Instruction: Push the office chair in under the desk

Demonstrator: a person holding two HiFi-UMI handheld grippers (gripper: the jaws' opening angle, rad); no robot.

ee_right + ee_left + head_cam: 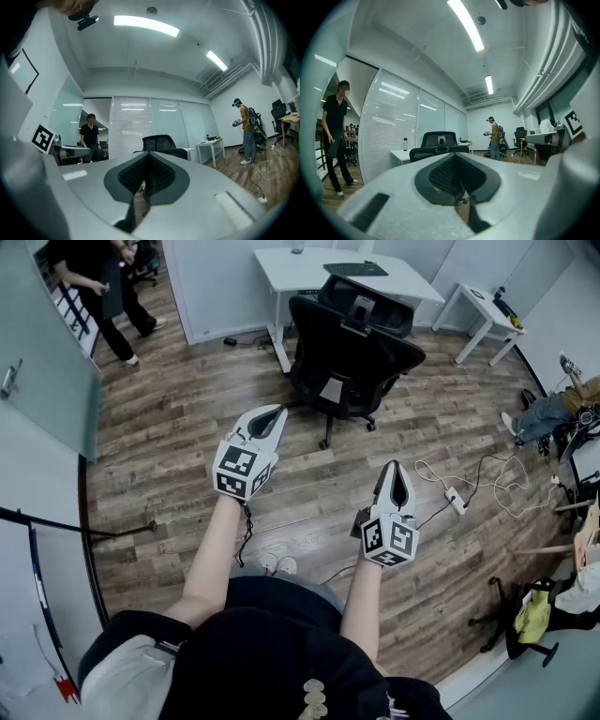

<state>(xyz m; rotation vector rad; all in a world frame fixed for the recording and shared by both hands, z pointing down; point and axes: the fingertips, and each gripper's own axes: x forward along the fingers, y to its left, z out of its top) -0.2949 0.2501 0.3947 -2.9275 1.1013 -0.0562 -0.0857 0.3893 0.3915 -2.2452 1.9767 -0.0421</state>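
Black office chair [352, 362] stands on the wood floor [187, 446], pulled out just in front of the white counter [291, 268]. Left hand-held gripper [274, 414] and right hand-held gripper [395, 470]: jaws pressed together, nothing between them, both held level, well short of the chair.

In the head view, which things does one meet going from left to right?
Standing person in black → left tool → office chair → small white table. The desk and right tool overlap the chair, so they are left out.
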